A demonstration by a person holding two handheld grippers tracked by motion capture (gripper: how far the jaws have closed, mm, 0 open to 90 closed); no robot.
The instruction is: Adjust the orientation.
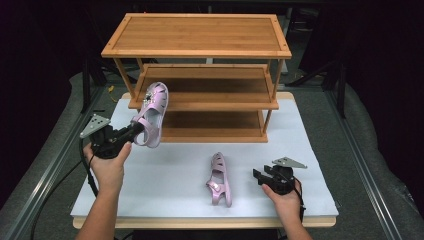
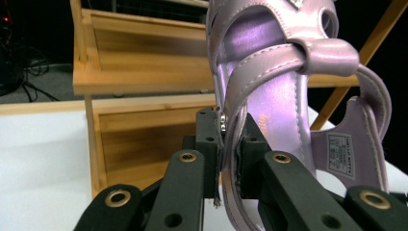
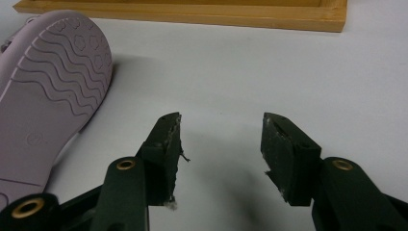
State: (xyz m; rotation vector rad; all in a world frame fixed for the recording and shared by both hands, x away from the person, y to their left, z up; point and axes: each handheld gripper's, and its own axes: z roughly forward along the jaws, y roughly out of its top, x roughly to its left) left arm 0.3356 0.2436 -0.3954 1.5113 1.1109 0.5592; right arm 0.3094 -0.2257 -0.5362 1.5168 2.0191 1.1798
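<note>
A pink sandal (image 1: 153,114) hangs in the air in front of the wooden shoe rack (image 1: 200,75), level with the middle shelf's left end. My left gripper (image 1: 134,131) is shut on its side strap; in the left gripper view the strap (image 2: 230,159) is pinched between the two jaws, and the sandal (image 2: 284,86) stands upright. A second pink sandal (image 1: 219,179) lies on its side on the white table top (image 1: 165,175). My right gripper (image 1: 258,175) rests to the right of it, open, with nothing between its jaws. Its own view shows the gripper (image 3: 220,144) and that sandal's sole (image 3: 45,96).
The rack has three shelves, all bare, and stands at the back of the table. Its lowest shelf edge (image 3: 192,14) runs across the top of the right gripper view. Dark floor and metal rails (image 1: 45,165) flank the table.
</note>
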